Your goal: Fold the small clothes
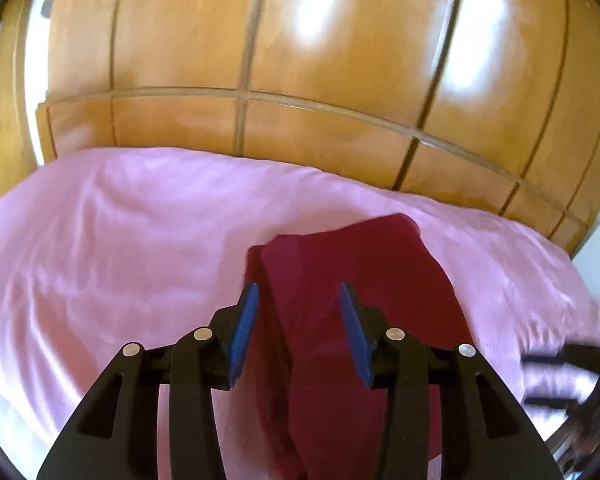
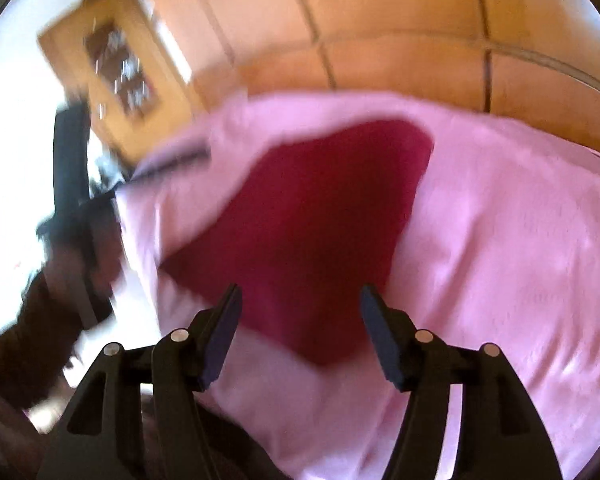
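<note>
The left gripper (image 1: 298, 300) hangs over the near left part of the red cloth (image 1: 356, 280), which lies flat on the pink sheet (image 1: 120, 240), probably lined up to take an edge. Its blue pads (image 1: 244, 332) stand wide apart, holding nothing. The right gripper (image 2: 300, 300) hovers above the cloth's near corner, fingers likewise spread and empty; whether either touches the cloth cannot be told.
</note>
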A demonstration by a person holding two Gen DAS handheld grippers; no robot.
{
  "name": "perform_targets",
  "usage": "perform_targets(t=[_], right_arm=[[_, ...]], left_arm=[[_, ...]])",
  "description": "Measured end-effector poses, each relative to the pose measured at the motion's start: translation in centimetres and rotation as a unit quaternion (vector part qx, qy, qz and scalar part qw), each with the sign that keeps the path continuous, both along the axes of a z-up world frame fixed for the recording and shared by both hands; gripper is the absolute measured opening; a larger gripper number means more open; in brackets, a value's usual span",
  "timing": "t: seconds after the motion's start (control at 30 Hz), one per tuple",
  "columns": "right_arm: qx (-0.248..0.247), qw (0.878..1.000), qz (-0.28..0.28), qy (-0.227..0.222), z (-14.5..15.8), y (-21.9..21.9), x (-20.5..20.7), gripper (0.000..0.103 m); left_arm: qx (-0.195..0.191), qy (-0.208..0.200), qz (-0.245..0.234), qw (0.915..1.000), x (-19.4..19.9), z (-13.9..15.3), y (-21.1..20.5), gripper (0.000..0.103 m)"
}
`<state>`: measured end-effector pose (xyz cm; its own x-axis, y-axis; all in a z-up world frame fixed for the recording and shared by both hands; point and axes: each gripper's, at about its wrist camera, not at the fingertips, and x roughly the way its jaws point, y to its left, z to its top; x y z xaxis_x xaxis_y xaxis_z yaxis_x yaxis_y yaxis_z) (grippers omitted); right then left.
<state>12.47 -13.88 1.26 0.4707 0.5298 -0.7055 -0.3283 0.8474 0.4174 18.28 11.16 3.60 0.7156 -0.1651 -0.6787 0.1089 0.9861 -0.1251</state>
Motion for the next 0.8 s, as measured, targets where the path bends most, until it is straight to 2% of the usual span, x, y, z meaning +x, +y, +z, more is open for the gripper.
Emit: perform_targets(t=[0.13,0.23,0.37,0.43,0.53,0.63,0.8], right_arm=[[0.023,0.998,-0.056,0.002,-0.3,0.6,4.5,0.064],[0.028,0.996,-0.080,0.016,-2.0,1.9,8.2,0.064],[0.014,0.995,-0.099,0.028,-3.3,2.6,10.9,0.064],[-0.002,0.994,-0.105,0.025,-4.0,2.7,11.4,0.064],[-0.011,0.993,-0.113,0.037,-5.3,2.5,12.1,0.063],[-0.039,0.993,-0.101,0.035,-6.4,3.0,12.0,0.063],[-0.047,0.994,-0.102,0.008,-7.5,2.9,11.2,0.063]], left_arm=[[0.002,0.035,-0.003,0.9994,0.8,-2.6,-1.3,0.041],[0.016,0.037,0.001,0.9992,0.4,-3.5,-1.9,0.041],[0.038,0.039,-0.003,0.9985,0.4,-4.6,-2.8,0.041],[0.051,0.039,-0.004,0.9979,0.1,-5.0,-3.0,0.041],[0.052,0.048,-0.007,0.9975,0.3,-5.9,-3.0,0.041],[0.053,0.051,-0.010,0.9972,0.1,-6.5,-3.0,0.041],[0.052,0.051,-0.008,0.9973,-0.3,-6.8,-3.0,0.041]])
